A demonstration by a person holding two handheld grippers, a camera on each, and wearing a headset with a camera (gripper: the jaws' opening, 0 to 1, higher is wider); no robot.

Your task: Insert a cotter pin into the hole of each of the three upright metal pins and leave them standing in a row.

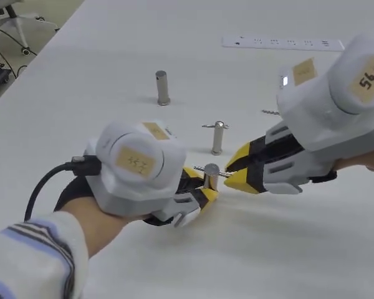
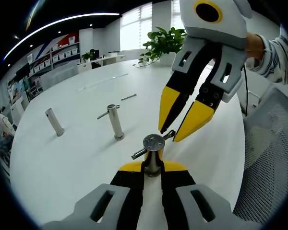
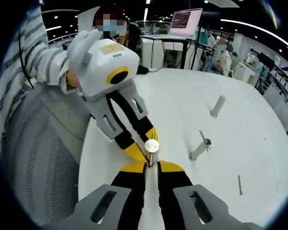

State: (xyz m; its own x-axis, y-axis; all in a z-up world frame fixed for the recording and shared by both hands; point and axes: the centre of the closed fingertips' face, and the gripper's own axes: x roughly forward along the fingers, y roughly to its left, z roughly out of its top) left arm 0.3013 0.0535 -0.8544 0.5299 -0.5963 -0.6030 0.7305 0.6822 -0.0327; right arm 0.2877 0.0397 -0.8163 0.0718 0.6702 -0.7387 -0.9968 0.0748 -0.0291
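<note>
Three upright metal pins stand on the white table. My left gripper is shut on the nearest pin, holding its shaft below the head. A cotter pin sticks through this pin's hole. My right gripper comes in from the right and is shut on the cotter pin's near end. The middle pin has a cotter pin across its top. The far pin has a bare hole.
A loose cotter pin lies on the table to the right of the middle pin. A white power strip lies at the back. A mesh chair stands beside the table edge.
</note>
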